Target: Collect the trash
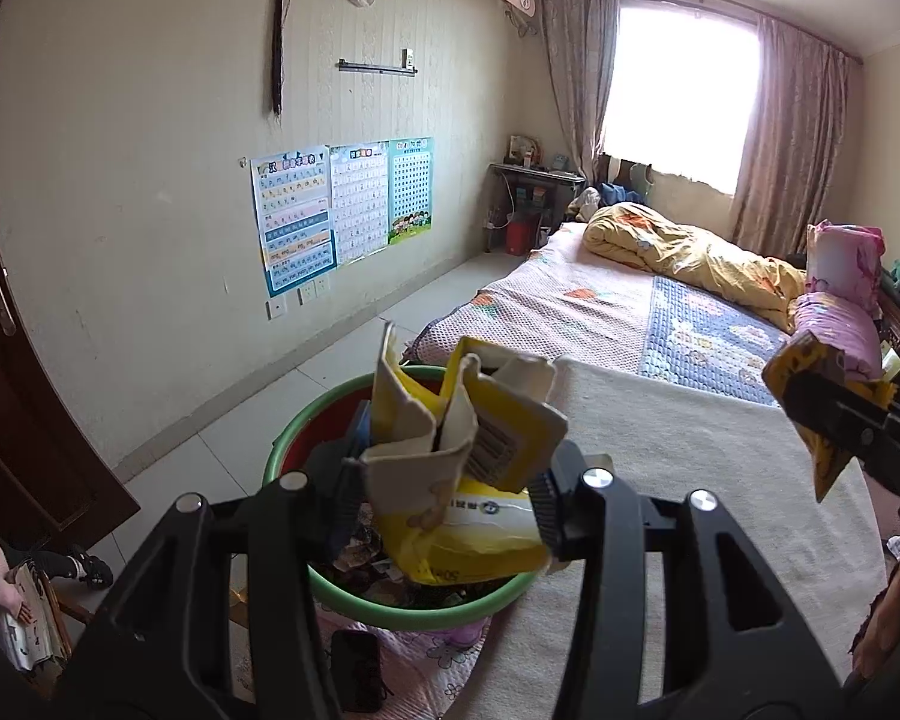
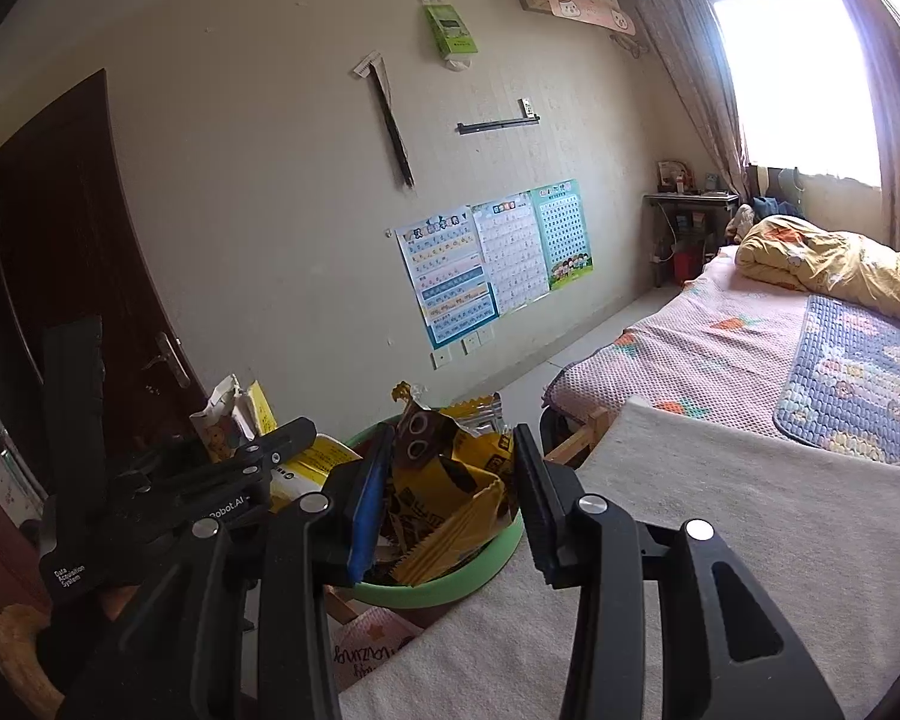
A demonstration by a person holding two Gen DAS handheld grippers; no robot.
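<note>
Left gripper (image 1: 444,495): jaws clamped on a crushed yellow-and-white carton (image 1: 462,468), pads pressing both sides. The carton sits directly above a green-rimmed bin (image 1: 390,615) that already contains scraps. In the right wrist view the same carton (image 2: 240,420) shows at left, above the bin (image 2: 450,588).

Right gripper (image 2: 450,498): jaws pinching a yellow-and-black snack wrapper (image 2: 450,480), the blue pad (image 2: 366,510) against its left side. The wrapper hangs over the bin's opening, near its right rim. In the left wrist view the wrapper (image 1: 810,396) appears at right, over a grey sheet (image 1: 690,480).

The bin stands on the floor against the foot of the bed (image 1: 600,306). A dark phone (image 1: 357,669) lies below the bin on pink fabric.
</note>
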